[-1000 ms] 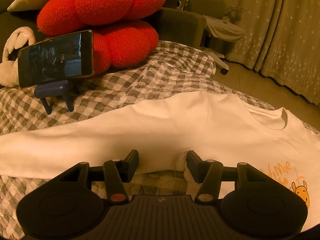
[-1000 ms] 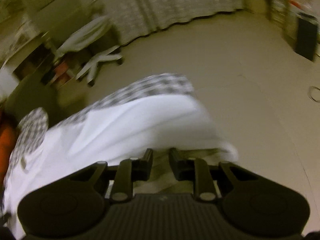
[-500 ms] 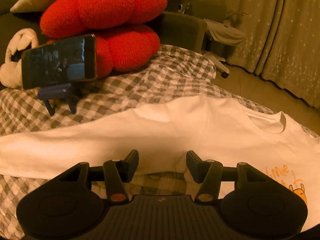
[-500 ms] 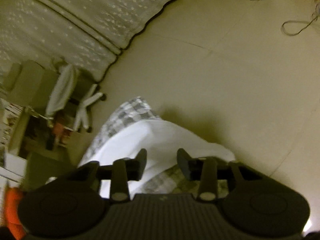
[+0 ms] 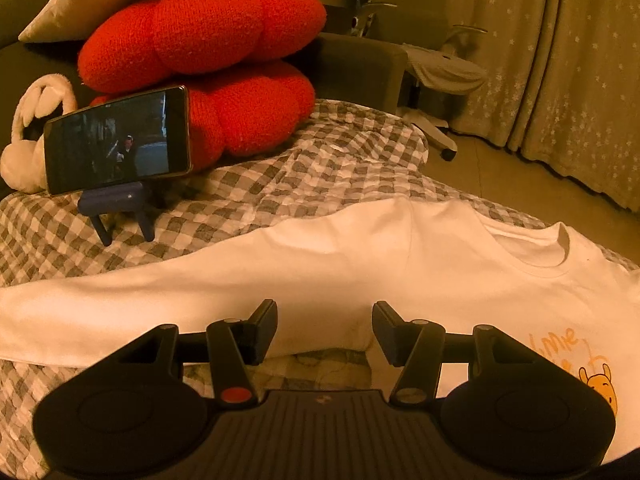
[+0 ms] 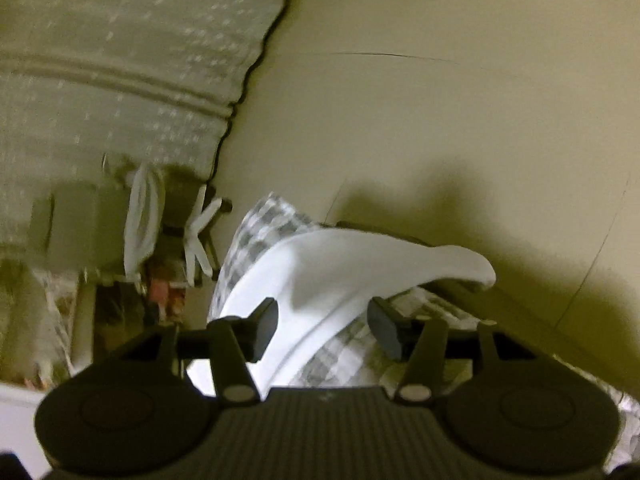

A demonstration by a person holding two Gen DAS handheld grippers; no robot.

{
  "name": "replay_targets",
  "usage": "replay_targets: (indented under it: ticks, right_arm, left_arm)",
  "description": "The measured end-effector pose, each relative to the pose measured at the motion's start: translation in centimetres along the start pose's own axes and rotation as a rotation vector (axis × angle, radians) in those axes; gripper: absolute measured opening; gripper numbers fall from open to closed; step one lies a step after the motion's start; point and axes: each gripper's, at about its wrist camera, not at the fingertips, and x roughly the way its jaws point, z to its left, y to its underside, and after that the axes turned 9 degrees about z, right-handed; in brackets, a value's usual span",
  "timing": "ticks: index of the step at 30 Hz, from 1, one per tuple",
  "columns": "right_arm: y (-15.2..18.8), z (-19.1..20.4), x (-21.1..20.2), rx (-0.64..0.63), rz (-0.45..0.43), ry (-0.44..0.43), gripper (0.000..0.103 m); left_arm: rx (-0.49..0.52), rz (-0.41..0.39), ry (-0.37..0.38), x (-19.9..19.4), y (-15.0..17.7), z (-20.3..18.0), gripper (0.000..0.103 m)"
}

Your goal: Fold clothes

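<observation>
Lying flat: white long-sleeved shirt (image 5: 360,264) spread across a grey checked bedcover (image 5: 280,184), neckline toward the right, one sleeve reaching out to the left edge of the left wrist view.
Print: orange lettering and a small yellow bear on the chest, at the right of that view.
Left gripper (image 5: 325,328): jaws apart, hovering just over the near edge of the sleeve by the armpit, nothing between the fingers.
Right gripper (image 6: 322,322): jaws apart over the bed's corner, white cloth showing between and beyond the fingers; contact with it cannot be told from this blurred view.
Stand and contents: small dark phone stand (image 5: 116,204) on the bedcover, holding a phone (image 5: 116,140) sideways, screen lit.
Behind the phone: two red knitted cushions (image 5: 208,64), stacked, a pale pillow on top.
Background: starred curtains (image 5: 580,80), office chair (image 5: 432,68), bare floor (image 6: 440,120).
</observation>
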Motion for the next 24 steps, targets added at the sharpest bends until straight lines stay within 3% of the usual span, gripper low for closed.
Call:
replay_targets:
  ticks: [12, 14, 16, 19, 24]
  right_arm:
    - [-1.0, -2.3, 4.8, 0.097, -0.037, 0.013, 0.057]
    - [-1.1, -2.0, 4.9, 0.079, -0.056, 0.016, 0.043]
    - [-1.2, -1.7, 4.8, 0.059, -0.083, 0.011, 0.021]
    - [-1.2, -1.0, 4.5, 0.022, -0.124, 0.019, 0.013]
    - [-0.3, 2.0, 3.2, -0.144, -0.246, 0.095, 0.012]
  left_arm:
    - [0.058, 0.004, -0.009, 0.5, 0.8, -1.5, 0.054]
    - [0.06, 0.006, -0.008, 0.6, 0.8, -1.6, 0.054]
    - [0.06, 0.006, -0.008, 0.6, 0.8, -1.7, 0.054]
    - [0.06, 0.006, -0.007, 0.6, 0.8, -1.7, 0.054]
    - [0.057, 0.006, -0.007, 0.5, 0.8, -1.8, 0.054]
